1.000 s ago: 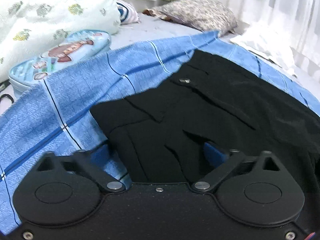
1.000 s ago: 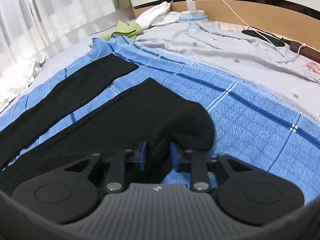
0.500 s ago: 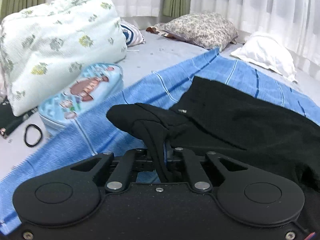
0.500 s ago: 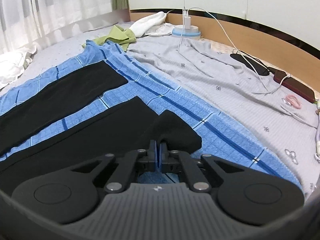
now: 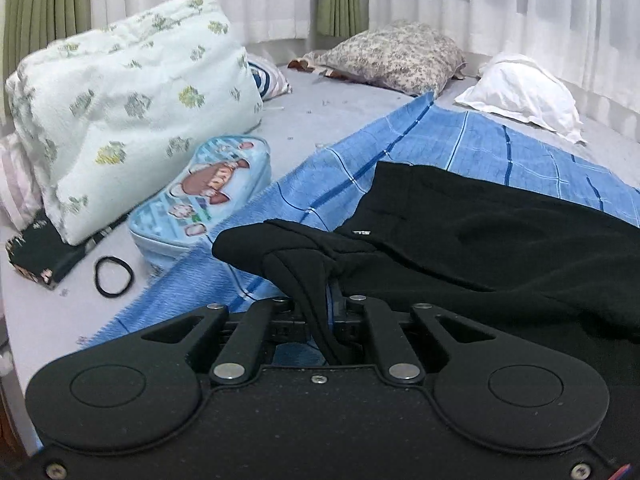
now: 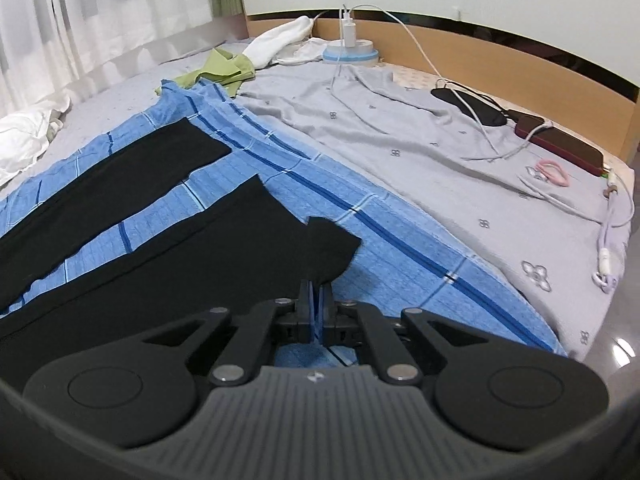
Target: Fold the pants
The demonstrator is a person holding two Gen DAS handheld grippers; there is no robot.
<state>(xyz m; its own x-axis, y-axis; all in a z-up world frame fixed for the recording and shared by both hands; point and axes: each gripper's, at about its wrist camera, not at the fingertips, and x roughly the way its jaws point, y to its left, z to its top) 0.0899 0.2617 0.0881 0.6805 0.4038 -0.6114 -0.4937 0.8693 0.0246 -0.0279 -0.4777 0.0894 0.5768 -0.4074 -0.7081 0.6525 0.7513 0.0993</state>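
Work surface: a bed (image 5: 328,120) covered by a pale grey sheet printed with small flower motifs, with a wooden headboard (image 6: 500,60) along one side and sheer white curtains (image 5: 500,8) with green drapes behind. A blue towel-weave blanket (image 5: 480,148), crossed by dark blue and white stripes, lies flat over the sheet.

Task item: black pants (image 5: 500,240) of matte woven cloth, spread on the blanket. In the right wrist view the two legs (image 6: 120,184) lie apart in a V with blue blanket between them. A small metal clasp (image 5: 361,233) shows at the waistband.

Left gripper (image 5: 320,312): clenched on a waistband corner, which rises off the blanket in a draped, puckered fold. Right gripper (image 6: 317,304): clamped shut on the hem corner of the nearer leg, the cloth peaking up from the blanket.

Surroundings, left wrist view: a puffy white quilt bundle with green sprigs (image 5: 128,108); a glossy light-blue cartoon-printed case (image 5: 208,196) just beside the blanket edge; a black hair tie (image 5: 113,276); a floral pillow (image 5: 396,56); a white pillow (image 5: 524,96). Right wrist view: a crumpled green cloth (image 6: 224,68), white charger cables (image 6: 440,76), a dark red phone (image 6: 560,140), a pink ring-shaped item (image 6: 550,172).
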